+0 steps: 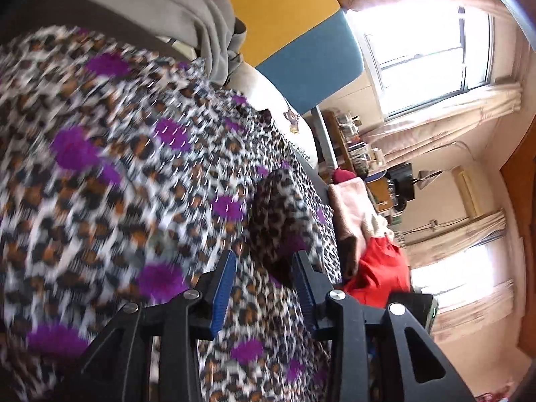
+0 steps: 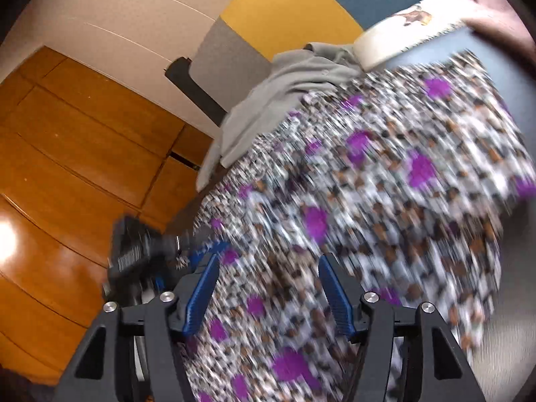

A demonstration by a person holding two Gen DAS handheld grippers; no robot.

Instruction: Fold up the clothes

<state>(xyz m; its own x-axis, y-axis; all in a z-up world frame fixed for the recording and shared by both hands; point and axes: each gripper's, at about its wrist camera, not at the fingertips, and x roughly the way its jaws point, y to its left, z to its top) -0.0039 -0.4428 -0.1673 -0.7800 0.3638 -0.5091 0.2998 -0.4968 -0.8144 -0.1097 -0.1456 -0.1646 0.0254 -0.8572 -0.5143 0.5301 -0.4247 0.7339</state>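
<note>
A: Leopard-print garment [image 1: 127, 174] with purple blotches is spreading across the surface in front of you, filling the left wrist view from 12 o'clock round to 9, and blurring in both views.

B: And your left claw [image 1: 263, 268]?

A: It is standing part-open over the print, the blue pads [image 1: 222, 288] gripping nothing. A folded flap of the same cloth is lying just beyond the fingertips.

B: Your right claw [image 2: 268, 268]?

A: Also gaping, the cloth showing under the gap but not pinched.

B: What else is lying near?

A: A grey garment [image 2: 264, 100] is bunching at the print's far edge, at 11 o'clock in the right view. A red garment [image 1: 378, 268] is sitting at 3 o'clock of your left claw, beside a pink cloth [image 1: 348, 197].
</note>
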